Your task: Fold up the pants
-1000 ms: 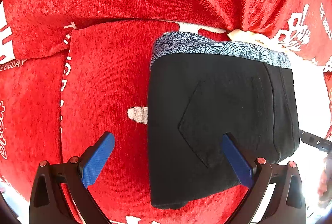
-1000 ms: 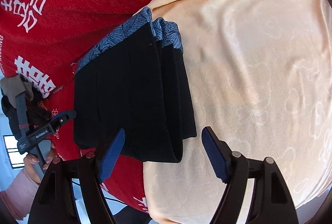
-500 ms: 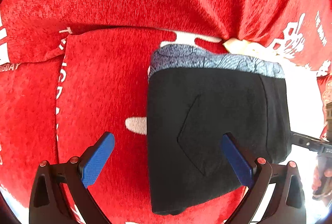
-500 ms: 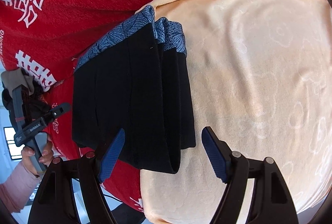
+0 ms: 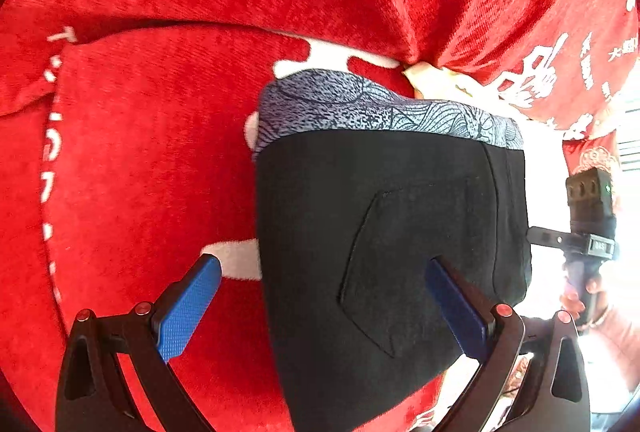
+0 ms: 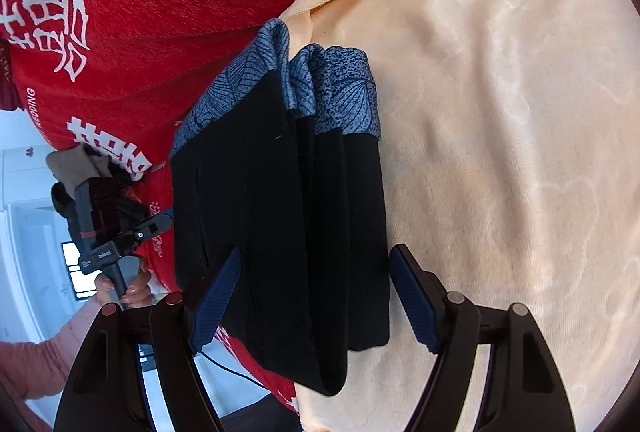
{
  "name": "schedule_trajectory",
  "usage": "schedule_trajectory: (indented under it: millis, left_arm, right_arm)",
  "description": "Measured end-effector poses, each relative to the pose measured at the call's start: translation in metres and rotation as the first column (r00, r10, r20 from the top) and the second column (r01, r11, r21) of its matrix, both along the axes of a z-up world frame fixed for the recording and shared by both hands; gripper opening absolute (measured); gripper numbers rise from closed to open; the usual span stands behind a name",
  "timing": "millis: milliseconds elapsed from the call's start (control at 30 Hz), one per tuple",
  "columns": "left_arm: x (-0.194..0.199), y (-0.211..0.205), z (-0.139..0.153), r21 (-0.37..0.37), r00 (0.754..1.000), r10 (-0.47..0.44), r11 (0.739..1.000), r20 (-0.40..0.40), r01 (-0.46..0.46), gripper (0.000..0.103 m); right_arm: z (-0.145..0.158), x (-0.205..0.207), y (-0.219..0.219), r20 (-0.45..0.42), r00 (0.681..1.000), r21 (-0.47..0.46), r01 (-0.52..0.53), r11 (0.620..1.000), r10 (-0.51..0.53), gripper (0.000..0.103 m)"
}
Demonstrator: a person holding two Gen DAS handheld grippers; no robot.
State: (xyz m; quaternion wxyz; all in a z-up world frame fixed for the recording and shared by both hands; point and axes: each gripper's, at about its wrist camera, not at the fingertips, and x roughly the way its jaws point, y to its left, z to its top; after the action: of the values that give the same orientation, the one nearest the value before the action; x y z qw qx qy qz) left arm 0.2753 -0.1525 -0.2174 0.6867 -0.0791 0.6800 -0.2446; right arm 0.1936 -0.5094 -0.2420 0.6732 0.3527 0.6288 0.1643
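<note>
the black pants lie folded in a neat stack, half on the red blanket, half on the peach blanket. the left gripper hovers over them from one side, the right gripper from the other, both with jaws wide apart and holding nothing.

Looks like I'm at home, probably a bedroom: soft red blanket with white wedding lettering, a peach fleece blanket alongside it, white walls and a window behind.
</note>
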Motion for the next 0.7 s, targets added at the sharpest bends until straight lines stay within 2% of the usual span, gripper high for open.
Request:
schedule_trajectory:
  millis: [133, 200, 333, 367, 400, 433, 467, 500, 567, 600, 700]
  left_arm:
    - [0.003, -0.01, -0.02, 0.002, 0.999, -0.027, 1.0, -0.018, 0.027, 0.103]
    - [0.005, -0.014, -0.027, -0.034, 1.0, -0.019, 0.999, -0.021, 0.018, 0.103]
    - [0.005, -0.022, -0.029, -0.031, 1.0, 0.001, 1.0, 0.028, 0.0, 0.103]
    - [0.004, -0.023, -0.028, -0.027, 0.999, 0.013, 1.0, 0.039, -0.012, 0.101]
    - [0.003, -0.024, -0.026, -0.036, 0.999, 0.02, 0.999, 0.046, -0.019, 0.088]
    - [0.001, -0.026, -0.022, -0.064, 0.999, 0.022, 0.998, 0.041, -0.019, 0.08]
    - [-0.001, -0.027, -0.019, -0.06, 0.998, 0.026, 0.998, 0.048, -0.023, 0.075]
    - [-0.003, -0.03, -0.012, -0.045, 0.997, 0.023, 0.999, 0.067, -0.02, 0.071]
    - [-0.007, -0.033, 0.0, -0.017, 0.995, 0.019, 1.0, 0.096, -0.017, 0.065]
    - [-0.009, -0.033, 0.005, -0.014, 0.994, 0.019, 1.0, 0.105, -0.017, 0.061]
    - [-0.016, -0.029, 0.026, -0.019, 0.993, 0.015, 1.0, 0.12, -0.013, 0.058]
  right_arm:
    - [-0.015, 0.011, -0.002, 0.003, 1.0, 0.079, -0.015, 0.997, 0.014, 0.079]
    - [-0.02, 0.017, 0.0, 0.012, 1.0, 0.102, -0.025, 0.994, 0.024, 0.08]
    - [-0.029, 0.029, 0.003, 0.004, 1.0, 0.131, -0.005, 0.991, 0.004, 0.079]
    - [-0.028, 0.029, 0.003, -0.001, 1.0, 0.125, 0.001, 0.992, -0.001, 0.076]
    - [-0.026, 0.029, 0.003, -0.004, 1.0, 0.109, 0.0, 0.994, 0.0, 0.07]
    - [-0.023, 0.028, 0.005, -0.004, 1.0, 0.087, -0.004, 0.996, 0.005, 0.068]
    - [-0.02, 0.027, 0.005, -0.004, 1.0, 0.078, -0.003, 0.997, 0.003, 0.062]
    - [-0.016, 0.026, 0.006, -0.016, 1.0, 0.082, -0.001, 0.997, 0.003, 0.055]
    - [-0.004, 0.024, 0.009, -0.005, 1.0, 0.086, 0.002, 0.996, -0.002, 0.047]
    - [-0.001, 0.022, 0.009, -0.003, 1.0, 0.088, 0.004, 0.996, -0.004, 0.046]
    - [0.019, 0.016, 0.015, 0.007, 1.0, 0.105, 0.009, 0.994, -0.01, 0.045]
